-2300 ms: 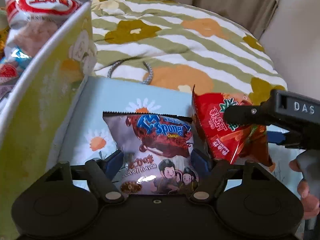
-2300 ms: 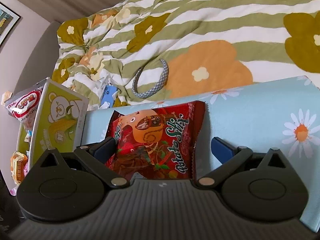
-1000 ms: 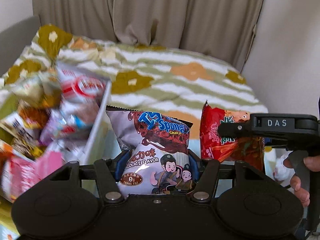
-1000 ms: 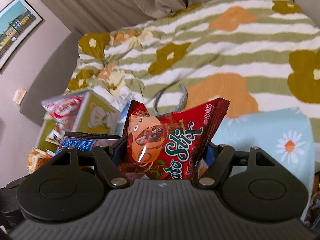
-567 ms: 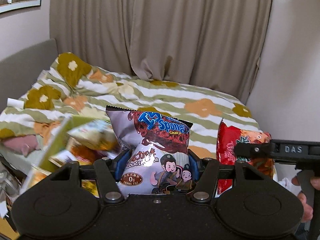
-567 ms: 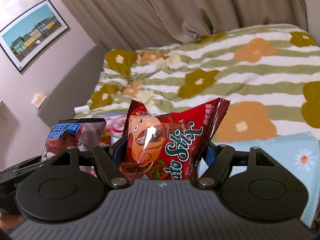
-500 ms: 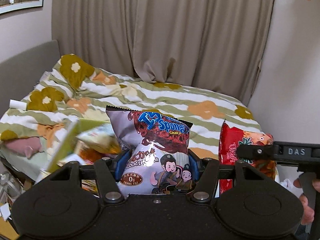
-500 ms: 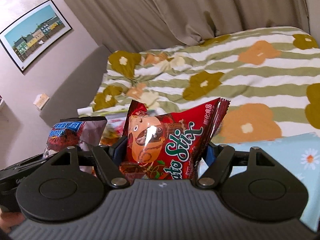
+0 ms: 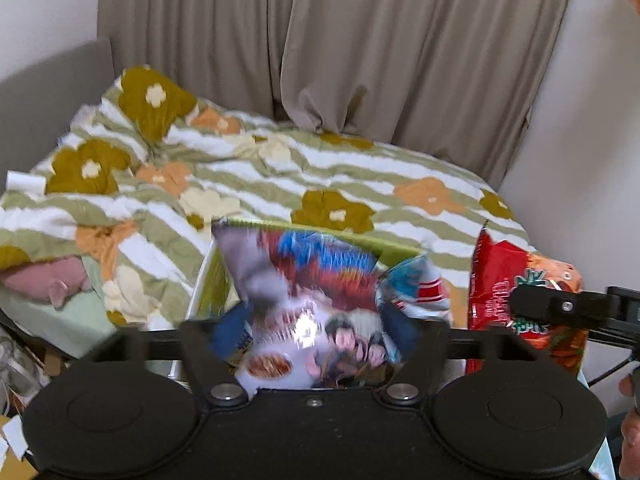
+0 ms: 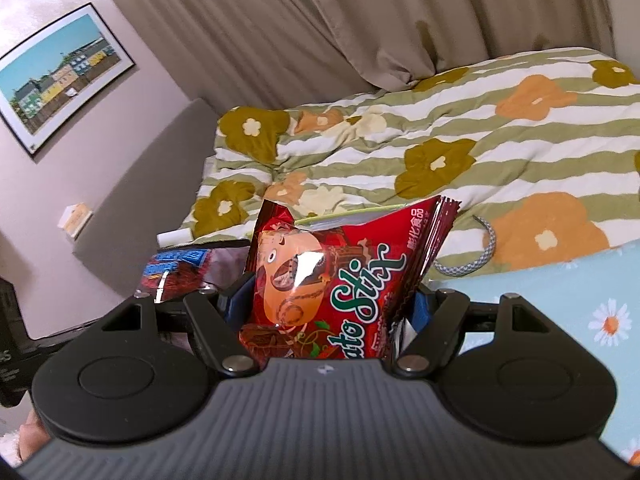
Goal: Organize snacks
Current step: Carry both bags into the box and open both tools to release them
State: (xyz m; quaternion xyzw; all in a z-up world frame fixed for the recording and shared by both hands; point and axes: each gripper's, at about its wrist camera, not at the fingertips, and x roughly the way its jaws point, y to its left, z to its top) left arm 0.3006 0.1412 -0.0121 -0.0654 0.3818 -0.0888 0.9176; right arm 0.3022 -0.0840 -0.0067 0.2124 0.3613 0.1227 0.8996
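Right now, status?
Left gripper jaws just opening, purple snack bag blurred between them over box. Right gripper clamps red bag. Nothing blocking.

In the left wrist view, the sponge-crunch bag (image 9: 312, 304) sits between the fingers of the left claw (image 9: 316, 332), in front of the snack box (image 9: 320, 236), which stands on the bed (image 9: 360, 172). To its right, the potato-stick bag (image 9: 504, 280) sits in the right claw (image 9: 560, 308). Behind the bed hangs the curtain (image 9: 340, 40). In the right wrist view, a corded loop (image 10: 476, 256) lies on the bed, right of the potato-stick bag, and a framed picture (image 10: 60, 76) hangs on the wall at left.
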